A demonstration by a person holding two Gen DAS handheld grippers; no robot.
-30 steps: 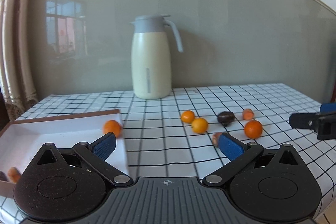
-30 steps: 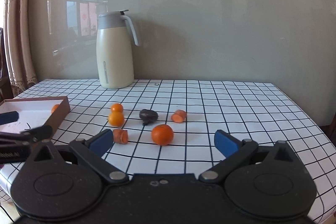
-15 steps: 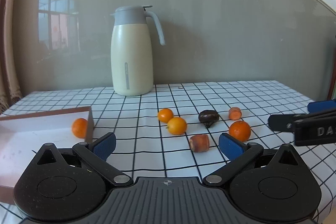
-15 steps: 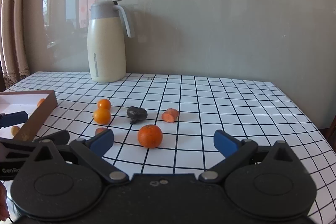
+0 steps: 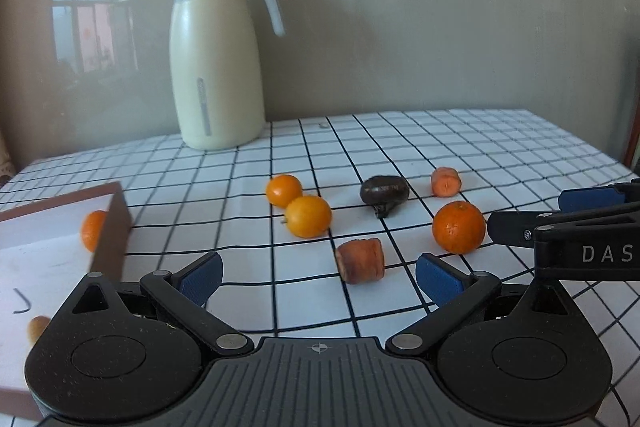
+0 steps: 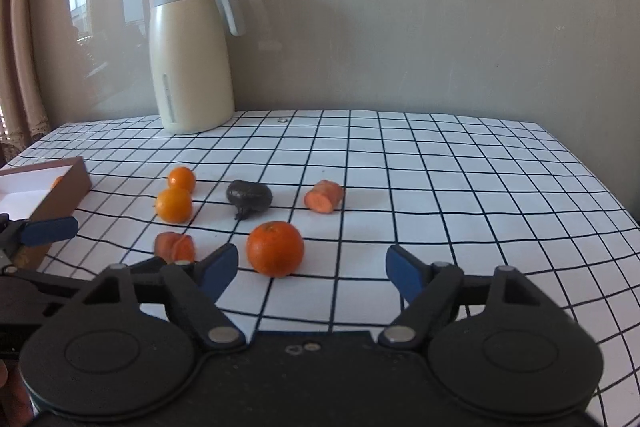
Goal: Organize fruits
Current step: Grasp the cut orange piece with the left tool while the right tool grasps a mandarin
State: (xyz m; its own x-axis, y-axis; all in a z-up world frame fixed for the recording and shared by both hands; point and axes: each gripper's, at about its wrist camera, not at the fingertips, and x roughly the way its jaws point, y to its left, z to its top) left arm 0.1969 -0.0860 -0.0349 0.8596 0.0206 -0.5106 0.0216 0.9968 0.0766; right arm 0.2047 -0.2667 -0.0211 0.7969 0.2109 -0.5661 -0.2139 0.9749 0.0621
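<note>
A large orange (image 6: 275, 247) lies on the checked cloth just ahead of my right gripper (image 6: 311, 269), nearer its left finger. The jaws are closing and neither pad touches the fruit. My left gripper (image 5: 318, 277) stands open, with a cut carrot piece (image 5: 360, 261) just beyond its fingertips. Two small oranges (image 5: 308, 216) touch each other farther back. A dark brown fruit (image 5: 384, 191) and a second carrot piece (image 5: 445, 181) lie behind the large orange (image 5: 459, 227). The right gripper (image 5: 532, 213) shows at the right edge of the left wrist view.
A brown box (image 5: 112, 223) with a white inside sits at the left and holds an orange (image 5: 93, 230) and a small brown piece (image 5: 38, 327). A cream jug (image 5: 216, 55) stands at the back by the wall. The table's right edge (image 6: 592, 179) is near.
Both grippers have come forward and lower toward the fruit. The left view has swung right, away from the box. The right jaws have narrowed around the large orange.
</note>
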